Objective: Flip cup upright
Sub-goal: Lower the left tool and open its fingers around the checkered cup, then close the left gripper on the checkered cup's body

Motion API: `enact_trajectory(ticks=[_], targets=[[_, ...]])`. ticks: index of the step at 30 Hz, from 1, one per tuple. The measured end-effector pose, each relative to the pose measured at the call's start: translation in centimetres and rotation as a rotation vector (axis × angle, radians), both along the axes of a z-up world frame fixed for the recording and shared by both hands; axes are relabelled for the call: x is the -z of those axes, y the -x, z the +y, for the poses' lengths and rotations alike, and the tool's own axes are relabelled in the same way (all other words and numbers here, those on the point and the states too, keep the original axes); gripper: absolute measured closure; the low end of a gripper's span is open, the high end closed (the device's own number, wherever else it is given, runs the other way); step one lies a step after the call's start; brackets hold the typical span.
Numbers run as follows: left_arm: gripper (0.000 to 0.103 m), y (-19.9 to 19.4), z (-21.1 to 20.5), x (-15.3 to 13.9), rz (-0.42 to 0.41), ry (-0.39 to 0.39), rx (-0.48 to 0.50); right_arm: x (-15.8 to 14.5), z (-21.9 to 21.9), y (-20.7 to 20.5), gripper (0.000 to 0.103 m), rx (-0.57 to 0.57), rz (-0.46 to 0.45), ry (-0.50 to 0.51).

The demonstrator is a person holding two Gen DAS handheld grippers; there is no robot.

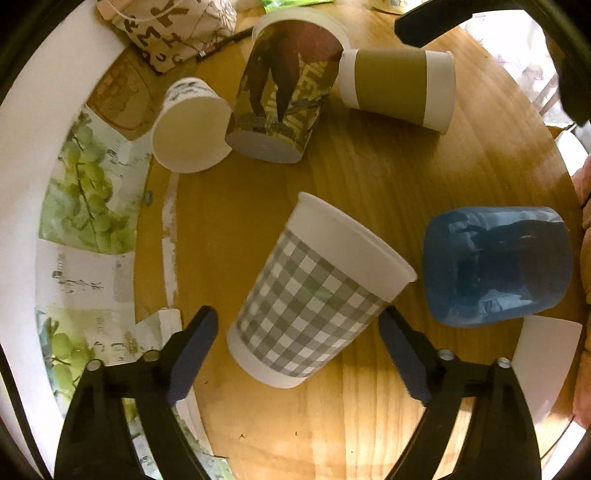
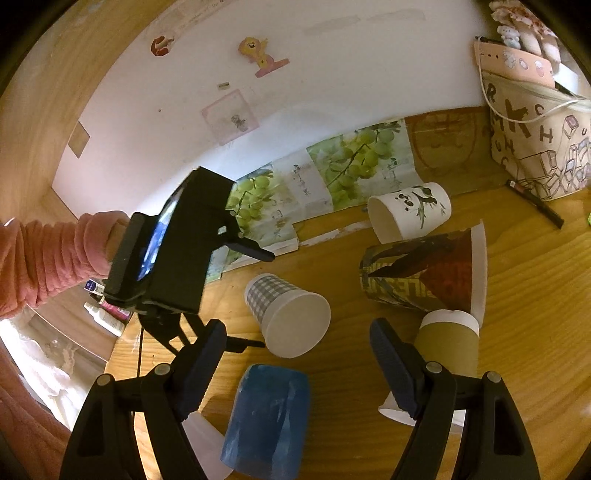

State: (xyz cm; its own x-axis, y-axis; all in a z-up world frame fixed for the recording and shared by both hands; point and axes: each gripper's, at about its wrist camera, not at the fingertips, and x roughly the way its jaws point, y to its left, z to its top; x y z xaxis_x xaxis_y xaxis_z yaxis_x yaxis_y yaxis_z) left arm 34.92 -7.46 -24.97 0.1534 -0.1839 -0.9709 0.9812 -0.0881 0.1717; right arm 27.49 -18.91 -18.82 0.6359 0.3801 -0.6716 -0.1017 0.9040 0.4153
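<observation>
A grey-and-white checked paper cup [image 1: 314,295] lies on its side on the wooden table [image 1: 369,177], its base toward me. My left gripper [image 1: 297,345] is open, its fingers on either side of the cup's base end and not touching it. In the right wrist view the checked cup [image 2: 284,314] shows its open mouth, with the left gripper's body behind it. My right gripper [image 2: 297,365] is open and empty above a blue cup [image 2: 267,417] that lies on its side.
Other cups lie on their sides: a blue one [image 1: 495,266], an olive-banded one [image 1: 397,86], a picture-printed one [image 1: 284,88], a white panda one [image 1: 190,125]. A printed bag [image 1: 166,26] stands at the back. The wall with grape posters [image 1: 85,184] runs along the left.
</observation>
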Motion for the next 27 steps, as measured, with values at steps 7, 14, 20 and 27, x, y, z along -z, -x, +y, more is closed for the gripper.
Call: enact_trajectory(ticks=[7, 14, 20, 27], targets=[[0.026, 0.7, -0.5, 0.0, 0.042, -0.008, 0.025, 0.2, -0.2, -0.2, 0.022, -0.003, 0.000, -0.022], [0.032, 1.5, -0.8, 0.0, 0.044, -0.004, 0.022, 0.3, -0.2, -0.3, 0.022, -0.007, -0.002, -0.036], [0.038, -0.2, -0.8, 0.0, 0.056, -0.040, -0.093, 0.4, -0.2, -0.4, 0.022, -0.014, 0.000, -0.047], [0.039, -1.3, -0.4, 0.1, 0.124, -0.054, -0.223, 0.1, -0.1, 0.0, 0.022, -0.015, -0.010, -0.060]])
